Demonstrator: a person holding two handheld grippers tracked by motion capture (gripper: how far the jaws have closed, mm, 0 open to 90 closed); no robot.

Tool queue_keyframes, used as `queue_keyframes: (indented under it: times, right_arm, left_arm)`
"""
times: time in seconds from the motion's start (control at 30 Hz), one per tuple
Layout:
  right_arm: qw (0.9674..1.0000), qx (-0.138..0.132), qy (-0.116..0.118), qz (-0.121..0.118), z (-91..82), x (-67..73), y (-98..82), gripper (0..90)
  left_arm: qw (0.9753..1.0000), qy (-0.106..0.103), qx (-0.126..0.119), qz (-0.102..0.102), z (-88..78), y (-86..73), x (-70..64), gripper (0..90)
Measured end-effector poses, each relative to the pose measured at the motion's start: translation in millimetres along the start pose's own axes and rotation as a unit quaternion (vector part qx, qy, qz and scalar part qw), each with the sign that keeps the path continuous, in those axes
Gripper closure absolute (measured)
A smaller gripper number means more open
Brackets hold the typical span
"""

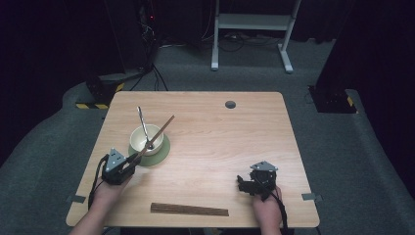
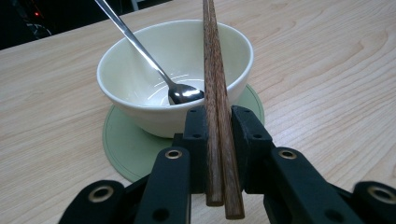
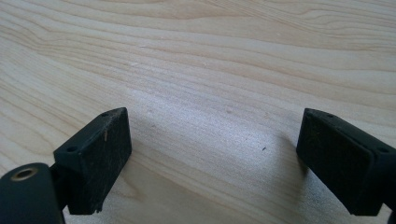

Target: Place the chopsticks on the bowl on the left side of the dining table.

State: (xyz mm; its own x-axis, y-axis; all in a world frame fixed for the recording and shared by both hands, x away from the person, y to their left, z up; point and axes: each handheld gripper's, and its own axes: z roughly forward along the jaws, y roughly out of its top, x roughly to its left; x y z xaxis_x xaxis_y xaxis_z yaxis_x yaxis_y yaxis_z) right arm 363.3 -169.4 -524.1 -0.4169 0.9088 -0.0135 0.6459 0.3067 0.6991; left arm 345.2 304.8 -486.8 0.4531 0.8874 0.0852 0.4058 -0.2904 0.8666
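A cream bowl (image 1: 140,140) (image 2: 140,88) stands on a round green coaster (image 1: 161,154) (image 2: 126,149) at the table's left. A metal spoon (image 1: 141,120) (image 2: 140,46) leans in it, handle pointing away. My left gripper (image 1: 134,159) (image 2: 219,126) is shut on a pair of dark wooden chopsticks (image 1: 159,132) (image 2: 212,56). They slant up across the bowl's rim, tips beyond it. My right gripper (image 1: 242,182) (image 3: 215,154) rests low over the bare wooden table (image 1: 220,137) (image 3: 210,56) at the front right, open, nothing between its jaws.
A flat row of dark wooden chopsticks (image 1: 189,209) lies along the front edge between the person's two hands. A round cable hole (image 1: 230,104) sits near the far edge. Beyond the table stand a white desk frame (image 1: 252,22) and grey carpet.
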Motion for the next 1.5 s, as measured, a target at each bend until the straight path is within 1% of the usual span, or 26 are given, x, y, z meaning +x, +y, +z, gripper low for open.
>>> queue_keyframes:
  times: [0.03, 0.13, 0.17, 0.2, 0.23, 0.3, 0.37, 0.4, 0.43, 0.47, 0.5, 0.57, 0.6, 0.63, 0.73, 0.77, 0.9, 0.93, 0.97, 1.03, 1.07, 1.23, 1.33, 1.37, 1.43, 1.5]
  right_arm:
    - [1.0, 0.0, 0.0, 0.0, 0.0, 0.0, 0.0, 9.7]
    - [1.0, 0.001, 0.0, 0.0, -0.1, 0.0, 0.0, 9.7]
    - [1.0, 0.0, -0.001, 0.0, -0.1, 0.1, -0.1, 9.7]
    - [1.0, -0.001, -0.003, 0.0, -0.3, 0.7, -0.1, 10.4]
    - [1.0, -0.001, -0.003, 0.0, -0.3, 0.7, -0.1, 10.4]
    - [0.9998, -0.005, -0.003, -0.017, -0.7, 2.6, 0.1, 10.6]
    - [0.9998, -0.009, -0.007, -0.019, -1.0, 4.8, 0.5, 12.1]
    - [0.9997, -0.001, -0.006, -0.024, -1.6, 7.5, 2.9, 11.8]
    - [0.9994, -0.001, -0.009, -0.033, -3.1, 11.6, 6.3, 12.2]
    - [0.9991, -0.017, -0.009, -0.038, -7.5, 21.2, 15.1, 12.3]
    - [0.9991, -0.017, -0.009, -0.038, -7.5, 21.2, 15.1, 12.3]
    - [0.9982, -0.04, 0.008, -0.044, -14.1, 37.4, 29.0, 14.8]
    - [0.9977, -0.045, 0.01, -0.05, -15.9, 43.2, 33.0, 16.9]
    - [0.9977, -0.045, 0.01, -0.05, -15.9, 43.2, 33.0, 16.9]
    - [0.9955, -0.065, 0.02, -0.065, -19.8, 61.7, 49.2, 24.7]
    - [0.9955, -0.065, 0.02, -0.065, -19.8, 61.7, 49.2, 24.7]
    - [0.9945, -0.071, 0.028, -0.072, -19.5, 76.1, 68.6, 26.7]
    - [0.9938, -0.075, 0.035, -0.074, -18.0, 84.1, 77.8, 28.1]
    - [0.9938, -0.075, 0.035, -0.074, -18.0, 84.1, 77.8, 28.1]
    - [0.9927, -0.079, 0.036, -0.083, -15.2, 92.7, 86.6, 29.6]
    - [0.9923, -0.084, 0.037, -0.083, -12.7, 101.0, 94.0, 31.6]
    - [0.9913, -0.087, 0.038, -0.091, -5.3, 115.1, 106.9, 33.6]
    - [0.9904, -0.089, 0.041, -0.097, 0.7, 124.2, 116.1, 35.8]
    - [0.9901, -0.084, 0.051, -0.1, 6.2, 129.7, 121.9, 38.7]
    - [0.9897, -0.084, 0.055, -0.102, 9.5, 132.7, 124.8, 39.0]
    - [0.9892, -0.082, 0.057, -0.107, 16.4, 138.1, 130.0, 39.5]
  left_arm:
    - [1.0, 0.0, 0.0, -0.002, 0.0, -0.1, 0.7, 75.4]
    - [1.0, 0.001, 0.0, -0.007, -0.3, -0.3, 2.6, 65.6]
    - [1.0, 0.004, 0.0, -0.006, -0.4, -0.6, 2.7, 65.6]
    - [1.0, 0.007, 0.001, -0.003, -1.3, -1.5, 2.6, 59.4]
    - [1.0, 0.007, 0.001, -0.003, -1.3, -1.5, 2.6, 58.0]
    - [1.0, 0.008, 0.004, -0.003, -2.9, -2.9, 2.5, 56.4]
    - [0.9999, 0.008, 0.006, -0.002, -3.4, -3.3, 2.7, 55.9]
    - [0.9999, 0.007, 0.006, -0.004, -3.7, -3.6, 2.8, 55.4]
    - [0.9999, 0.008, 0.007, -0.002, -4.1, -4.1, 2.9, 55.1]
    - [0.9999, 0.01, 0.009, 0.0, -4.7, -5.2, 3.5, 54.9]
    - [0.9999, 0.01, 0.009, 0.0, -4.7, -5.2, 3.5, 54.9]
    - [0.9999, 0.011, 0.012, -0.002, -5.9, -6.4, 5.9, 55.0]
    - [0.9999, 0.01, 0.008, -0.01, -7.8, -7.2, 8.9, 54.9]
    - [0.9999, 0.01, 0.008, -0.01, -7.8, -7.2, 8.9, 55.0]
    - [0.9999, 0.006, 0.003, -0.016, -10.2, -8.7, 12.3, 54.9]
    - [0.9998, 0.005, 0.002, -0.018, -10.5, -9.0, 13.6, 54.9]
    - [0.9993, 0.007, -0.004, -0.038, -11.5, -9.6, 22.5, 54.9]
    - [0.999, 0.008, -0.006, -0.042, -11.2, -10.7, 27.0, 54.9]
    - [0.999, 0.008, -0.006, -0.042, -11.2, -10.7, 27.0, 54.9]
    - [0.9987, 0.009, -0.006, -0.05, -10.5, -11.6, 31.7, 54.9]
    - [0.9978, 0.008, -0.01, -0.064, -10.1, -12.6, 36.1, 54.7]
    - [0.9974, 0.011, -0.012, -0.071, -9.8, -14.1, 40.4, 54.5]
    - [0.9965, 0.028, -0.016, -0.077, -10.0, -15.1, 44.4, 52.5]
    - [0.9962, 0.03, -0.016, -0.08, -9.7, -15.8, 45.5, 51.4]
    - [0.9961, 0.035, -0.012, -0.08, -8.7, -17.5, 47.0, 51.4]
    - [0.9952, 0.037, -0.012, -0.09, -8.6, -19.1, 49.5, 51.4]
